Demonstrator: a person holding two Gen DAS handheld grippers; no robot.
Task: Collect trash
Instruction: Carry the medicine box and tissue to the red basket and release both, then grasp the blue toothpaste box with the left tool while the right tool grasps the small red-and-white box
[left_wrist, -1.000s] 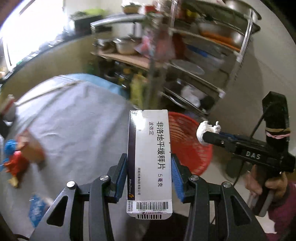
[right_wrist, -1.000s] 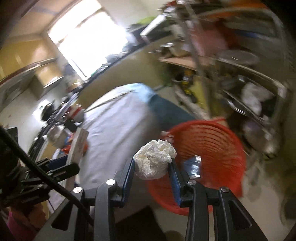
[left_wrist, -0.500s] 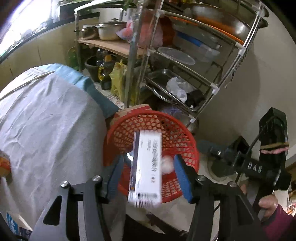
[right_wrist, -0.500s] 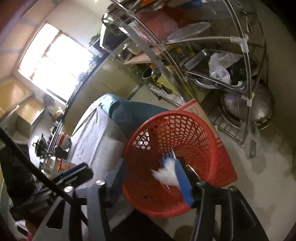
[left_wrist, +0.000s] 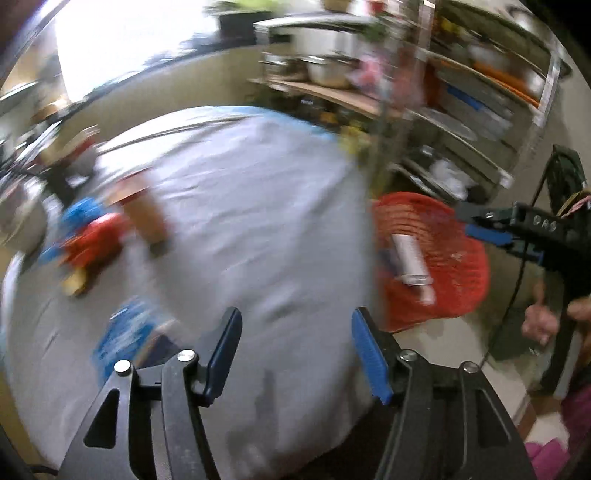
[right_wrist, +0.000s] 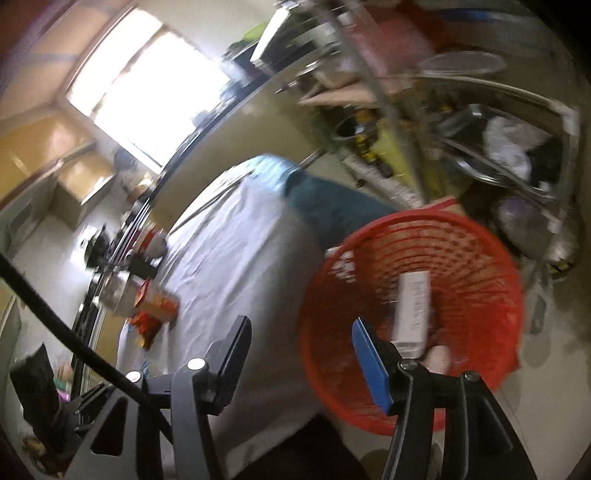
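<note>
My left gripper (left_wrist: 295, 354) is opening with nothing between its jaws, over the grey-clothed table (left_wrist: 240, 221); the right gripper (right_wrist: 301, 350) gapes empty. The medicine box (left_wrist: 410, 258) lies in the red basket (left_wrist: 461, 266), beside the table's right edge.

Blur smears the table litter (left_wrist: 92, 247) beyond telling.

Bright window (right_wrist: 147, 96), metal shelving (left_wrist: 461, 122)

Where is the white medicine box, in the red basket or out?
In. The white medicine box lies inside the red basket, against its mesh wall, held by neither gripper.
</note>
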